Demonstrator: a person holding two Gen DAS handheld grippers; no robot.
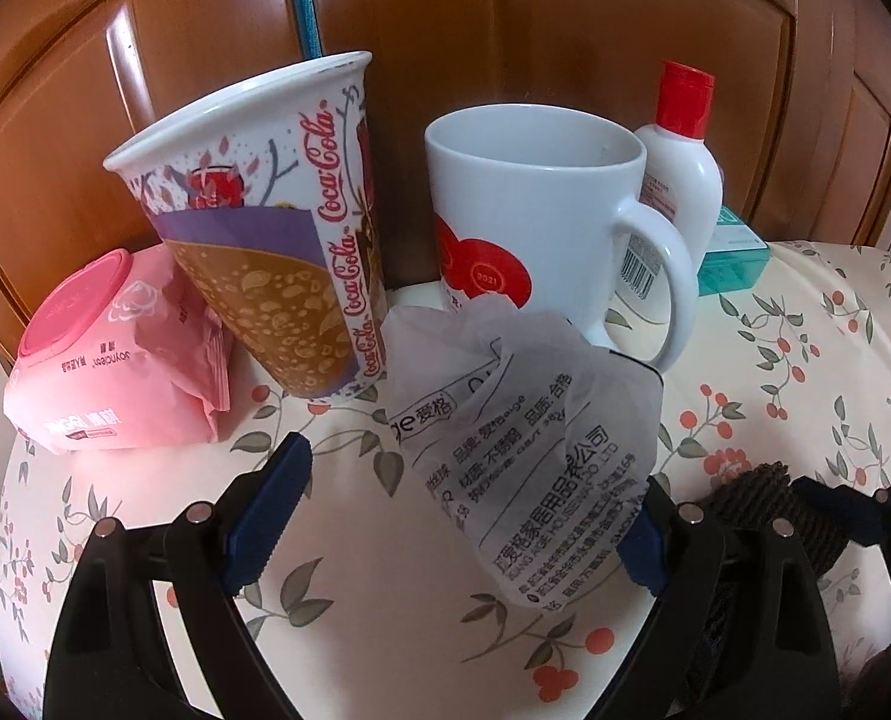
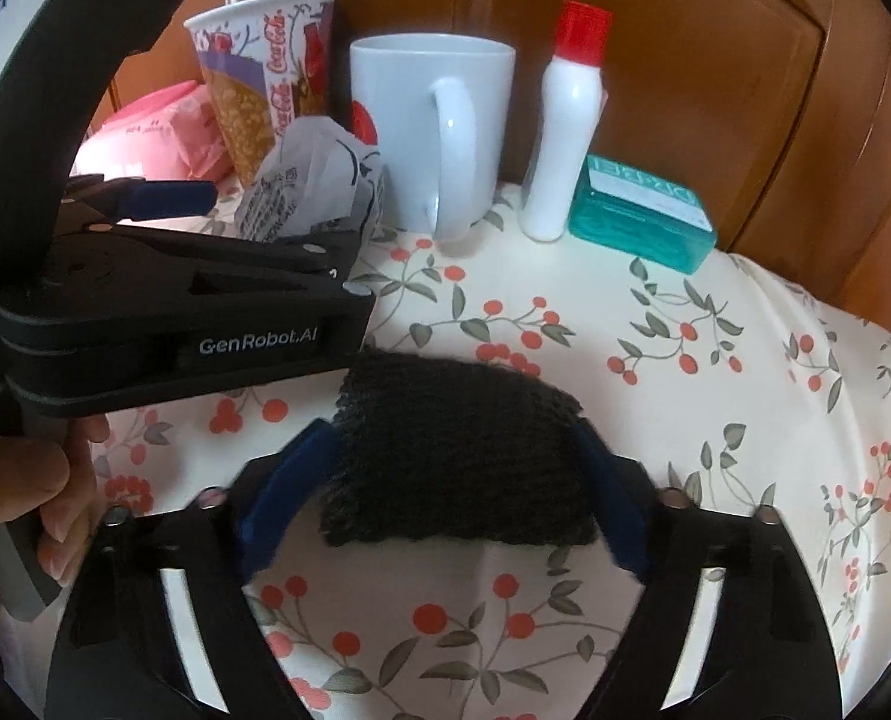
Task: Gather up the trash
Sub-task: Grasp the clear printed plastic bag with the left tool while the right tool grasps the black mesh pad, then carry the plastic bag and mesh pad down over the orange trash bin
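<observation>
A crumpled white plastic wrapper [image 1: 523, 438] with printed text lies on the floral cloth in front of the mug. My left gripper [image 1: 463, 516] is open around it. Its right pad [image 1: 640, 546] touches the wrapper and its left pad [image 1: 271, 504] stands apart from it. In the right wrist view the same left gripper [image 2: 277, 216] reaches in from the left over the wrapper [image 2: 301, 180]. A black knitted pad [image 2: 457, 450] bulges between the blue pads of my right gripper [image 2: 451, 498], which is shut on it. The knitted pad [image 1: 769, 510] also shows at the lower right of the left wrist view.
Behind the wrapper stand a tilted Coca-Cola paper cup [image 1: 265, 228], a white mug [image 1: 535, 210], a white bottle with a red cap [image 1: 679, 168] and a teal box [image 1: 733, 264]. A pink wipes pack [image 1: 115, 360] lies left. Wooden panels [image 1: 505, 18] close off the back. A hand [image 2: 25, 498] holds the left gripper.
</observation>
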